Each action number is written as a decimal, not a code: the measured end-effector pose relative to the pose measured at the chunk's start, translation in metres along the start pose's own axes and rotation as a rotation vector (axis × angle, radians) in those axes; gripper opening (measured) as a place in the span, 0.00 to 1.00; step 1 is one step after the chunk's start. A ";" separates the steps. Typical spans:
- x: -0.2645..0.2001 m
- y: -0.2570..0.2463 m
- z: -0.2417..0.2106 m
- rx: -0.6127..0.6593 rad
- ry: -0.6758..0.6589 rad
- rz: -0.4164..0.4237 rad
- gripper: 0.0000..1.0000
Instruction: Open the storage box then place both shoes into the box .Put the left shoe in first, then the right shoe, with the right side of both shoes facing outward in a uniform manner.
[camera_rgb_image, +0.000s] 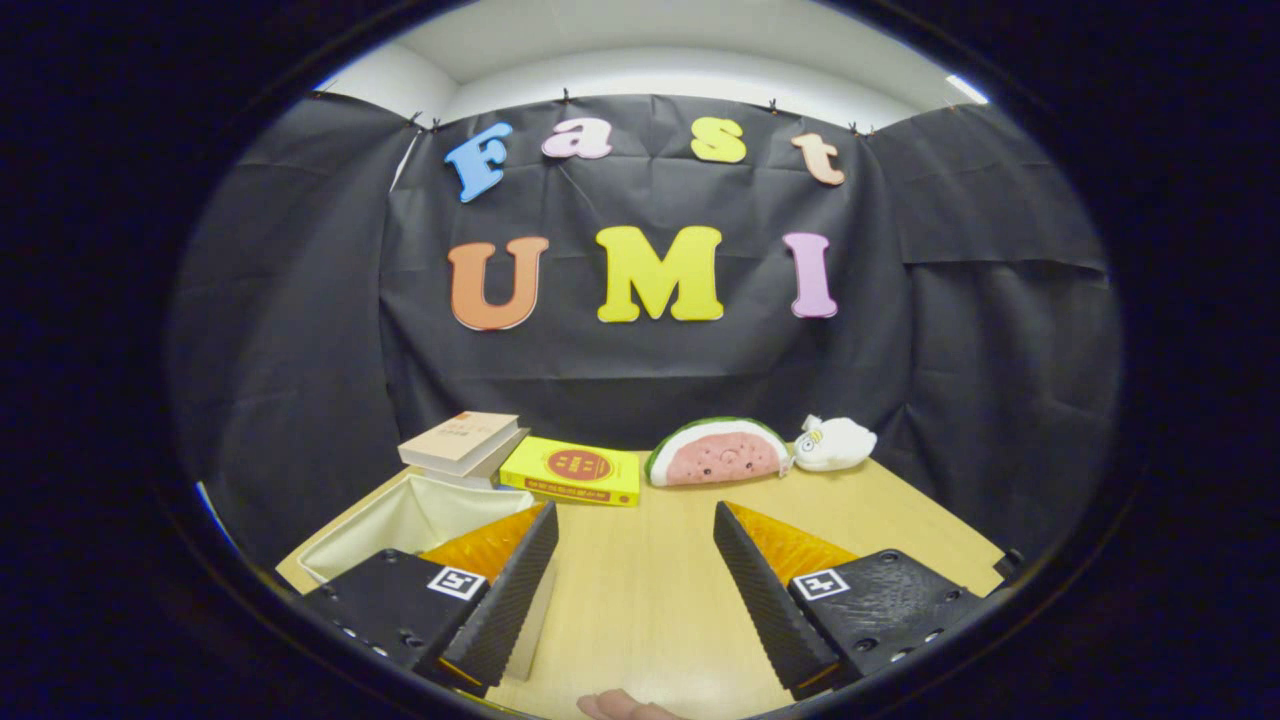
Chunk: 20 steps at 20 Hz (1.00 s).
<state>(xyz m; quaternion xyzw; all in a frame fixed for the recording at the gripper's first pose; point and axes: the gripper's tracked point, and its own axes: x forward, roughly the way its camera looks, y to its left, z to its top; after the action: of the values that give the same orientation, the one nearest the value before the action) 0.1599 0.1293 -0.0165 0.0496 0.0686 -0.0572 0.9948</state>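
The claw (635, 560) stands wide open with nothing between its fingers; bare light-wood surface (640, 600) fills the gap. Each finger carries a small square black-and-white marker on its top. At 6 o'clock, nearest of all, a bit of a person's finger (615, 708) shows at the very bottom of the view, below the gap between the claw's fingers.

At about 8 o'clock, partly behind the left finger, sits the storage box (400, 520), a pale cream fabric box whose top is open and whose inside looks pale and bare as far as it can be seen; the left finger covers its near corner.

Farther off, at about 10 o'clock from the claw, two books lie stacked just beyond the box; the upper book (460, 440) has a beige cover with printing too small to read. Just beside them toward 11 o'clock lies a flat yellow book (572, 472) with a red round emblem and a red band along its edge; its writing cannot be read.

At 1 o'clock, against the wall, rests a watermelon-slice plush (715, 455) with a pink face and green rind, and touching its right end is a small white plush toy (835, 443).
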 end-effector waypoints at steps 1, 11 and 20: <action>-0.003 -0.007 0.005 -0.008 -0.029 -0.009 0.95; -0.039 -0.054 0.034 0.021 -0.158 -0.037 0.95; -0.084 -0.071 0.068 0.051 -0.266 -0.080 0.95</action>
<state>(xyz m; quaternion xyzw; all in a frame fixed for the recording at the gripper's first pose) 0.0779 0.0612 0.0558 0.0639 -0.0635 -0.1047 0.9904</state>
